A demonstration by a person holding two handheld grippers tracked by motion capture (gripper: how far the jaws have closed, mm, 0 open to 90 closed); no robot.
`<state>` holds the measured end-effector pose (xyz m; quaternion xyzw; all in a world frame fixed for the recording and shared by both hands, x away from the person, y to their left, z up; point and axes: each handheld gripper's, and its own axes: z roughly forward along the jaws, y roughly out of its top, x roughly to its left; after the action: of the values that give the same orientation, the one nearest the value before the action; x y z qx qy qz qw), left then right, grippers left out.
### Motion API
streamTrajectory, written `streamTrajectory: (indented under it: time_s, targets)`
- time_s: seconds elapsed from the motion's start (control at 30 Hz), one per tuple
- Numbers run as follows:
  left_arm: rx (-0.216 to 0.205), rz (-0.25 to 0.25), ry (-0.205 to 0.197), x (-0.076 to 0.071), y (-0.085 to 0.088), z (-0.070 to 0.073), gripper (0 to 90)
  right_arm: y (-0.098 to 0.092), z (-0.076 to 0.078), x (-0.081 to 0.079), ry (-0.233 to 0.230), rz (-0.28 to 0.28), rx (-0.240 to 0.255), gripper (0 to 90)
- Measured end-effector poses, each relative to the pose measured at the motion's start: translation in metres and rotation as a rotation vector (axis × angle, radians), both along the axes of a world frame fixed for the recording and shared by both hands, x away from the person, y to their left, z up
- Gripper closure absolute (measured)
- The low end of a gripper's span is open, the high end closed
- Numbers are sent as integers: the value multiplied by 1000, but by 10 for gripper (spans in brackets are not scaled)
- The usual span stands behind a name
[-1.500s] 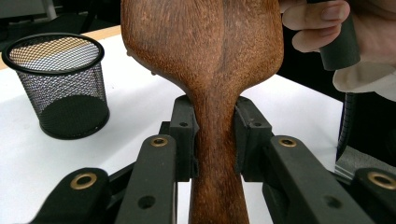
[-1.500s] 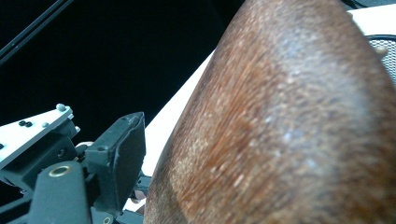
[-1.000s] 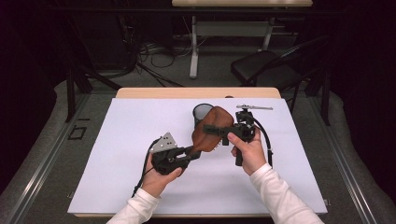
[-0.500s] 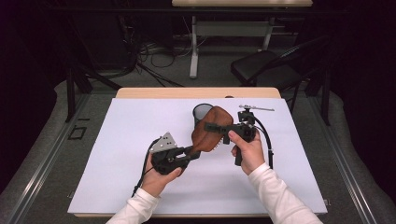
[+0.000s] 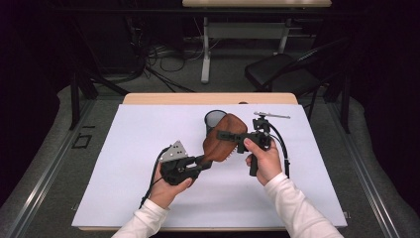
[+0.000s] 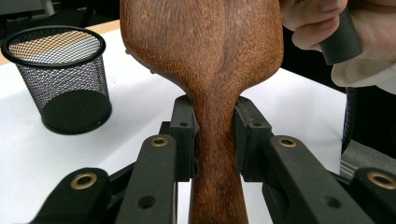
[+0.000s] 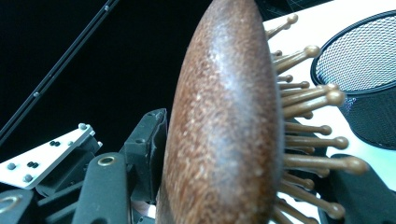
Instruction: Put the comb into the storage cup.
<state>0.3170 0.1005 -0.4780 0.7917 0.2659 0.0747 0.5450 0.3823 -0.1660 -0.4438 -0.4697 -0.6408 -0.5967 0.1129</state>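
Observation:
A brown wooden hairbrush (image 5: 223,139) hangs above the white table cover, bristles facing the table's far side. My left gripper (image 5: 205,159) is shut on its handle; in the left gripper view both pads (image 6: 183,135) press the narrow neck of the hairbrush (image 6: 210,56). My right gripper (image 5: 221,134) comes in from the right across the head. Its jaws have just been closing with the brush head (image 7: 224,130) between them, one pad (image 7: 150,140) against the wooden back and the other jaw at the bristle tips. A black mesh cup (image 5: 214,119) stands upright just behind the brush.
The white cover (image 5: 124,148) spreads wide to the left and front of my hands. A bare wooden strip (image 5: 198,98) runs along the far table edge. Beyond it stand a dark chair (image 5: 277,72) and a desk leg (image 5: 205,54), with cables on the floor.
The right gripper's jaws have drawn in around the brush head. Both hands and the brush stay in the same place, and the left grip is unchanged.

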Motion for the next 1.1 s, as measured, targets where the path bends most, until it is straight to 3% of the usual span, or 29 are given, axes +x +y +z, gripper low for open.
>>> streamTrajectory:
  time_s: [0.8,1.1]
  targets:
    - [0,-13,5,1,-1,-3,722,-1,0,-1,30,1,-6,421]
    - [7,-16,3,1,-1,-3,723,-3,-1,1,65,19,13,441]
